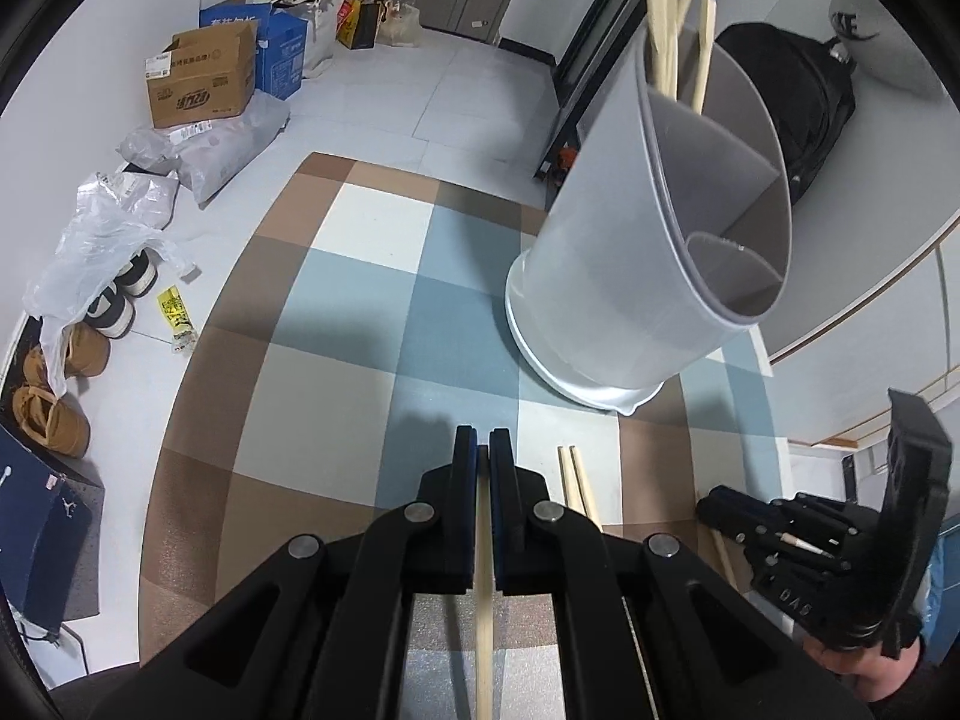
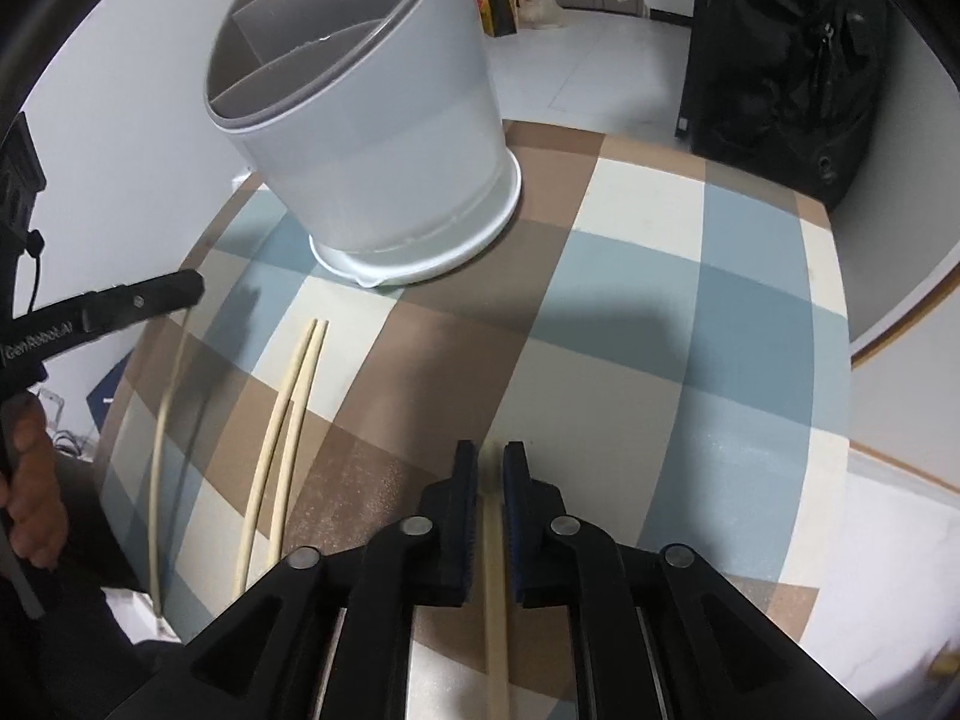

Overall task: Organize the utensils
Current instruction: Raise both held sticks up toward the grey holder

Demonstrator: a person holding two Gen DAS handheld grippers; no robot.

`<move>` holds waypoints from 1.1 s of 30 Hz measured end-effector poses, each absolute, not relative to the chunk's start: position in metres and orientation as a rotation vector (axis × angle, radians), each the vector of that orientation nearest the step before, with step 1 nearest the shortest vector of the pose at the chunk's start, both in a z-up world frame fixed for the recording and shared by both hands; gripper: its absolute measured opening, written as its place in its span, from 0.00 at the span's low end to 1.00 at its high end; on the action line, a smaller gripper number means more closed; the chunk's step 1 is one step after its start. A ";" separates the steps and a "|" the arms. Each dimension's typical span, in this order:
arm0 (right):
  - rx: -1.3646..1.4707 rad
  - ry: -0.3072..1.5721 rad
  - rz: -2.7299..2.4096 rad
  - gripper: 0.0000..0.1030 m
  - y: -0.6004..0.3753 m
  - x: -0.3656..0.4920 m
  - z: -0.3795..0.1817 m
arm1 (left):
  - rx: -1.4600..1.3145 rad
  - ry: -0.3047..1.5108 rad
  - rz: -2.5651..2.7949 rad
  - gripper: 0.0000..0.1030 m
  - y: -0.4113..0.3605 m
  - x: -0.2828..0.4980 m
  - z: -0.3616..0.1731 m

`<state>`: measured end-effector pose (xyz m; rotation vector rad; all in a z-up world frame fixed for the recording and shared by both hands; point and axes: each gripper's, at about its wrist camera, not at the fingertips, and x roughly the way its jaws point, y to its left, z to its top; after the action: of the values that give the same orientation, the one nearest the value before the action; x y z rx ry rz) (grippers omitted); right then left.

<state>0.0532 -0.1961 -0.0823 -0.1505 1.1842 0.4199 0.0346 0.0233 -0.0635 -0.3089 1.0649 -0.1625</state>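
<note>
A grey divided utensil holder (image 1: 648, 240) stands on the checked tablecloth (image 1: 360, 300) with several wooden chopsticks (image 1: 666, 30) in its far compartment; it also shows in the right wrist view (image 2: 372, 120). My left gripper (image 1: 483, 438) is shut on a single chopstick (image 1: 485, 600) running back between the fingers. My right gripper (image 2: 492, 450) is shut on another chopstick (image 2: 495, 588). Two loose chopsticks (image 2: 288, 420) lie side by side on the cloth between the grippers, and also show in the left wrist view (image 1: 576, 480). The left gripper's body (image 2: 120, 306) shows at the left of the right wrist view.
The table is round with its edge near both grippers. A black backpack (image 1: 798, 102) sits behind the holder. On the floor to the left are cardboard boxes (image 1: 204, 78), plastic bags (image 1: 108, 228) and shoes (image 1: 54, 408).
</note>
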 end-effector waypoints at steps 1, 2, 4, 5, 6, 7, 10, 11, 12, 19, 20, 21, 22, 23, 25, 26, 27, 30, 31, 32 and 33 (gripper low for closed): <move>-0.167 1.184 0.417 0.12 -0.195 0.051 -0.083 | -0.316 1.064 -0.166 0.00 0.027 0.036 -0.064; -0.181 1.181 0.413 0.13 -0.194 0.049 -0.083 | -0.323 1.064 -0.170 0.00 0.029 0.037 -0.064; -0.207 1.173 0.404 0.13 -0.192 0.045 -0.084 | -0.328 1.059 -0.181 0.00 0.028 0.034 -0.063; -0.230 1.166 0.401 0.13 -0.191 0.042 -0.084 | -0.324 1.054 -0.184 0.00 0.028 0.034 -0.062; -0.247 1.162 0.399 0.14 -0.189 0.041 -0.084 | -0.320 1.051 -0.187 0.00 0.028 0.033 -0.061; -0.268 1.156 0.393 0.14 -0.186 0.039 -0.085 | -0.316 1.045 -0.191 0.00 0.027 0.033 -0.060; -0.305 1.141 0.382 0.20 -0.178 0.035 -0.087 | -0.314 1.026 -0.203 0.00 0.029 0.032 -0.054; -0.322 1.134 0.374 0.21 -0.174 0.034 -0.085 | -0.319 1.019 -0.206 0.00 0.030 0.032 -0.052; -0.337 1.126 0.368 0.21 -0.171 0.033 -0.085 | -0.325 1.012 -0.210 0.00 0.032 0.031 -0.051; -0.393 1.086 0.353 0.04 -0.159 0.031 -0.084 | -0.350 0.968 -0.215 0.00 0.037 0.028 -0.042; -0.402 1.078 0.347 0.04 -0.159 0.030 -0.084 | -0.356 0.963 -0.218 0.00 0.038 0.028 -0.041; -0.397 1.075 0.344 0.04 -0.158 0.030 -0.084 | -0.361 0.956 -0.222 0.00 0.038 0.028 -0.040; -0.382 1.075 0.342 0.04 -0.159 0.030 -0.084 | -0.364 0.958 -0.230 0.00 0.038 0.028 -0.039; -0.365 1.072 0.341 0.04 -0.161 0.031 -0.082 | -0.374 0.964 -0.244 0.00 0.038 0.028 -0.038; -0.321 1.048 0.330 0.03 -0.168 0.034 -0.074 | -0.400 0.960 -0.277 0.00 0.039 0.029 -0.033; -0.288 1.032 0.329 0.03 -0.173 0.035 -0.068 | -0.394 0.942 -0.278 0.00 0.040 0.027 -0.027; -0.261 1.016 0.328 0.03 -0.176 0.034 -0.062 | -0.397 0.925 -0.282 0.00 0.040 0.026 -0.022; -0.159 0.945 0.337 0.03 -0.189 0.034 -0.038 | -0.424 0.871 -0.307 0.00 0.041 0.020 -0.005; -0.135 0.918 0.340 0.03 -0.191 0.034 -0.030 | -0.424 0.853 -0.311 0.00 0.040 0.019 0.000; -0.118 0.895 0.342 0.03 -0.192 0.033 -0.024 | -0.420 0.832 -0.315 0.00 0.039 0.018 0.005; -0.097 0.867 0.346 0.03 -0.194 0.032 -0.016 | -0.415 0.817 -0.317 0.00 0.037 0.018 0.008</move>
<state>0.0323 -0.1940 -0.0165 -0.0973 0.8670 0.3459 0.0176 0.0369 0.0083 -0.4154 0.8172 -0.3168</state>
